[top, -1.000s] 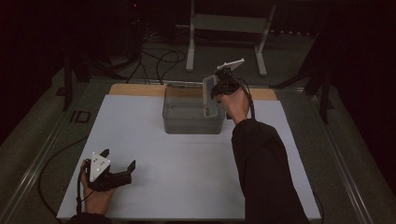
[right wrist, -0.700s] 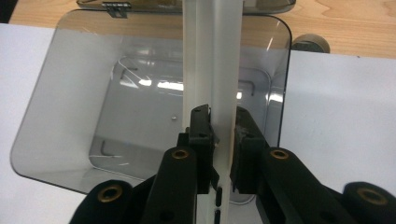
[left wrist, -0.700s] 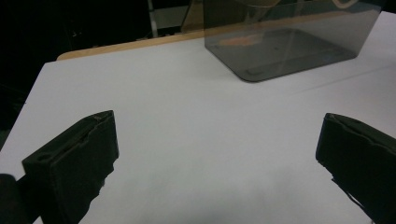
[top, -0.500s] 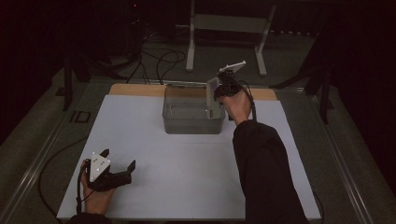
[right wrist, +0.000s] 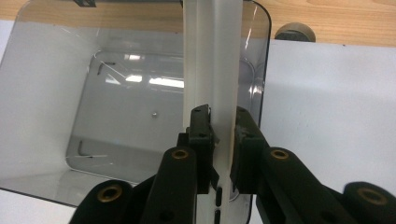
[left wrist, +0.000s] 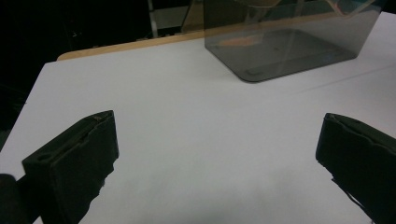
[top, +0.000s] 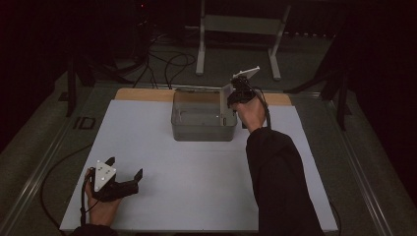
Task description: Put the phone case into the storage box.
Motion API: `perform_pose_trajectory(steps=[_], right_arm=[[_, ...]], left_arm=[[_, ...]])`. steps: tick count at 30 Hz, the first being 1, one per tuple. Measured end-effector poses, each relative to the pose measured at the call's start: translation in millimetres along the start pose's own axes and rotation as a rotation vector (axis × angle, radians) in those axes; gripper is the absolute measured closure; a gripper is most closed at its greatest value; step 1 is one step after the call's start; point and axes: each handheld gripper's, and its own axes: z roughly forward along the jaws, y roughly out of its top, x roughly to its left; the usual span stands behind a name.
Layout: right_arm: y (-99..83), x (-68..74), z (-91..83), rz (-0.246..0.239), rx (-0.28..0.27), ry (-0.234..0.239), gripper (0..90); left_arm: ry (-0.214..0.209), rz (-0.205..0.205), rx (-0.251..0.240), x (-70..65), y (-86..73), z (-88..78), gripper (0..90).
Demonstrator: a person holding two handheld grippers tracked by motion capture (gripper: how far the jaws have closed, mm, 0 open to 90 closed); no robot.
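A clear plastic bin stands empty at the back middle of the white table. My right gripper points down at the bin's right end. In the right gripper view its jaws are shut on a translucent white strip that stands upright at the bin's right rim. My left gripper rests low at the table's front left, held in a hand, jaws wide open with nothing between them. The bin lies far ahead of it.
A wooden board runs along the table's back edge, with a round hole near the bin. Behind the table a metal stand and cables sit on the dark floor. The person's dark sleeve crosses the table's right front.
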Motion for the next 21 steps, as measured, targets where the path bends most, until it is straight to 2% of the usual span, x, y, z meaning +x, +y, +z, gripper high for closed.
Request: perform_pose_trajectory(steps=[16, 19, 21], right_arm=[[-0.8, -1.2, 7.3, 0.004, 0.001, -0.02, 81.0], [-1.3, -1.3, 11.9, -0.002, 0.025, -0.036, 81.0], [-2.2, -1.7, 13.9, 0.004, 0.016, -0.044, 81.0]], left_arm=[[0.0, -0.003, 0.0, 0.2, 0.0, -0.1, 0.2], [0.0, -0.002, 0.0, 0.4, 0.1, -0.4, 0.2], [0.0, -0.004, -0.002, 0.7, 0.0, -0.4, 0.2]])
